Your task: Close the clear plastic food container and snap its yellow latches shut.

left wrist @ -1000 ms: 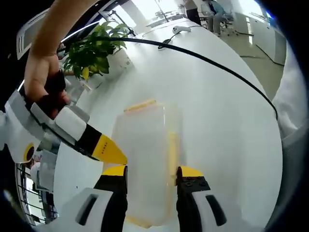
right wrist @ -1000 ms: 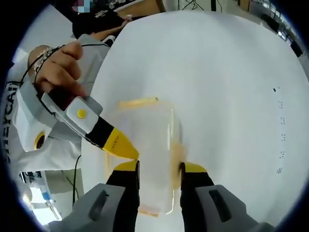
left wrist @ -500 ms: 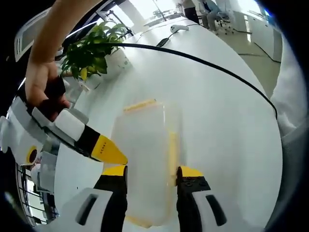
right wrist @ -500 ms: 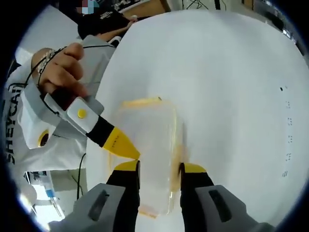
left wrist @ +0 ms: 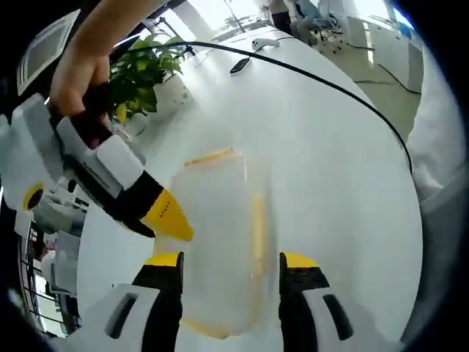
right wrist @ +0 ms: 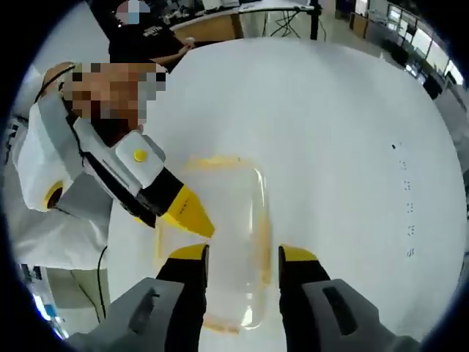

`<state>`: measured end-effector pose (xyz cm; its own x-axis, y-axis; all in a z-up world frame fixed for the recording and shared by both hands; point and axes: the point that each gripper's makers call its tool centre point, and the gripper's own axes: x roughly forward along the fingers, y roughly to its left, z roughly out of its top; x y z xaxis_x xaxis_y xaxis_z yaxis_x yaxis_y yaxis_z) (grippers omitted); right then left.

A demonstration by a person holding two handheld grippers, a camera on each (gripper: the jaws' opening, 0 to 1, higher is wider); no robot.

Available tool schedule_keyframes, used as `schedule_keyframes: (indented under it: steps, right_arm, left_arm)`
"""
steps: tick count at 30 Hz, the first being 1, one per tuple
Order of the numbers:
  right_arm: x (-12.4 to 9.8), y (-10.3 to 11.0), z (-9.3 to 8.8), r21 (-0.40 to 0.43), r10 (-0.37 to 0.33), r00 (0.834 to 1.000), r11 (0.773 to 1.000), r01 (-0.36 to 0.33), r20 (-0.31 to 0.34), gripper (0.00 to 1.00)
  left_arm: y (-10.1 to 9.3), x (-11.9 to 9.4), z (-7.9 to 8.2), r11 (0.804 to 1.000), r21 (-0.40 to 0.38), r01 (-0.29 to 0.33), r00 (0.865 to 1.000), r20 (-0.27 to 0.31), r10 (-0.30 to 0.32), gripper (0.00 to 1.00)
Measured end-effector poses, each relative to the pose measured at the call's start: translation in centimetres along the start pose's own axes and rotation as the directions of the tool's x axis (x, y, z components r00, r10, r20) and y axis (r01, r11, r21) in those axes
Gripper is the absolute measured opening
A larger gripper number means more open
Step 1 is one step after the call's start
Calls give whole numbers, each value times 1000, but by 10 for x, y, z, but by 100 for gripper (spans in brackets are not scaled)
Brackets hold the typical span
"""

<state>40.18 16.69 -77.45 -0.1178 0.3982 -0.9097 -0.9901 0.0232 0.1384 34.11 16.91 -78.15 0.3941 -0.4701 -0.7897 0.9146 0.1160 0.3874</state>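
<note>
Both grippers have eased off the clear plastic food container (left wrist: 218, 246), which lies flat on the white table (left wrist: 330, 161) with its lid down. In the left gripper view the left gripper (left wrist: 231, 265) now stands with its yellow-tipped jaws spread to either side of the box and a sliver of table showing between each tip and the wall; half a second earlier those tips sat closer in, hard against the container's sides. The right gripper view tells the same story: the right gripper (right wrist: 242, 257) is released, jaws apart and straddling the near end of the container (right wrist: 216, 246), a little wider than in the earlier frame. Each tool's neighbour enters from nine o'clock, its yellow tip resting against the box's left edge. The side latch (left wrist: 257, 231) lies flat along the right wall and the end latch (left wrist: 210, 157) flat at twelve o'clock, so these appear snapped, though the blur leaves the remaining ones uncertain. The release suggests the squeeze on the long sides is finished and the task is near its end. Both cameras have also pulled back slightly. A potted plant (left wrist: 143, 73) and a black cable (left wrist: 308, 77) sit at the far side of the table
</note>
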Motion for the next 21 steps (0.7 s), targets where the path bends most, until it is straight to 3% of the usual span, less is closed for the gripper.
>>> schedule_keyframes:
  steps: [2,3,7,9,11,13,16,18,21]
  right_arm:
    - [-3,8,-10,22,8,999,1000,-9,32,76]
    - [-6,12,-17,9,10,998,1000,-10,54,79]
    - [-18,13,-38,-51,-67,994,996,71,81,68]
    - [-21,17,-45,-41,-66,994,997,70,89,70]
    - [-23,22,-52,-28,-64,993,997,67,94,73]
    - [-23,26,-58,-48,-71,995,996,74,75,72]
    - [-20,34,-60,-78,-69,996,994,74,61,73]
    - [-17,36,-57,-81,-73,995,994,78,67,77]
    - [-12,33,-57,-100,-86,994,991,92,61,82]
  left_arm:
    - [4,-6,3,998,-52,21,999,38,-19,64]
    - [11,-11,2,998,-60,21,999,45,-18,64]
    - [35,-18,-4,994,-105,27,998,54,-22,69]
    - [41,-17,-16,992,-125,30,1000,3,-30,82]
    - [49,-14,-23,996,-80,34,999,-17,-36,92]
    - [48,-13,-28,994,-87,66,997,-41,-70,91]
    - [34,-8,-29,976,-141,164,984,-44,-172,94]
    - [29,-2,-22,967,-174,185,982,-16,-191,99]
    - [23,5,-20,971,-139,195,979,-29,-201,99]
